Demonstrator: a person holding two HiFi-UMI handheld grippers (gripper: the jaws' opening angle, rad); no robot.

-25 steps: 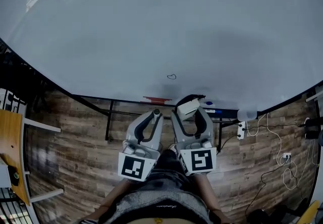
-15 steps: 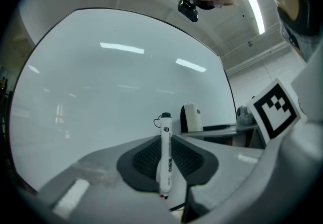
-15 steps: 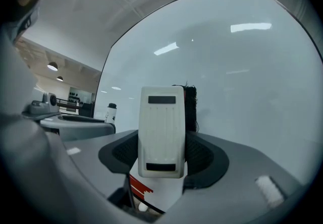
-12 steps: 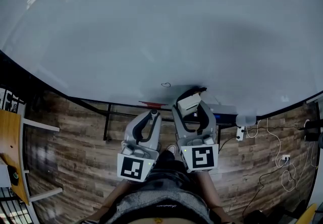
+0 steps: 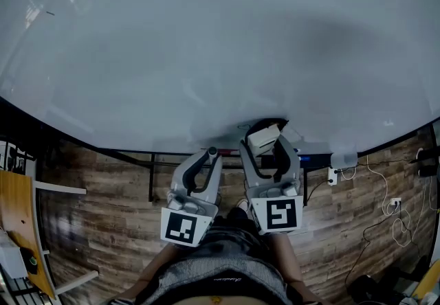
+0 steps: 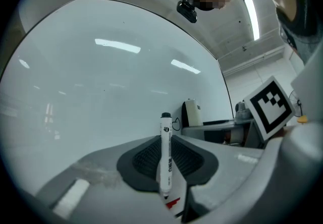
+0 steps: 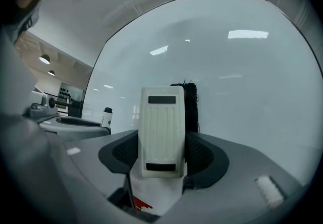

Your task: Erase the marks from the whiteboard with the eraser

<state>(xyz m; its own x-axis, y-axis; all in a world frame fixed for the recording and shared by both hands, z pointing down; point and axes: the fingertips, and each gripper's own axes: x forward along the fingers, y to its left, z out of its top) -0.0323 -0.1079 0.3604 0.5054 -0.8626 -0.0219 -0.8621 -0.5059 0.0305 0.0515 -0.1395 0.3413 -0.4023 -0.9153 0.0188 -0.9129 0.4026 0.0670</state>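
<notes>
- Whiteboard (image 5: 206, 42) fills the upper part of the head view, its dark lower edge curving above a wooden floor (image 5: 103, 194).
- Right gripper (image 5: 268, 142) is up at the whiteboard's lower edge, its jaws clamped on the flanks of the eraser (image 7: 161, 132).
- The eraser's white ribbed back faces the camera in the right gripper view. Its black felt side (image 7: 191, 107) is turned to the whiteboard and seems to touch it.
- Left gripper (image 5: 206, 159) sits lower, off the whiteboard and below its bottom edge, its jaws closed on a white marker (image 6: 165, 160) that stands upright with the black cap on top.
- A small dark scribble (image 6: 176, 125) shows on the whiteboard just beside the eraser.
- Cables (image 5: 385, 207) lie on the floor beneath the whiteboard's right end.
</notes>
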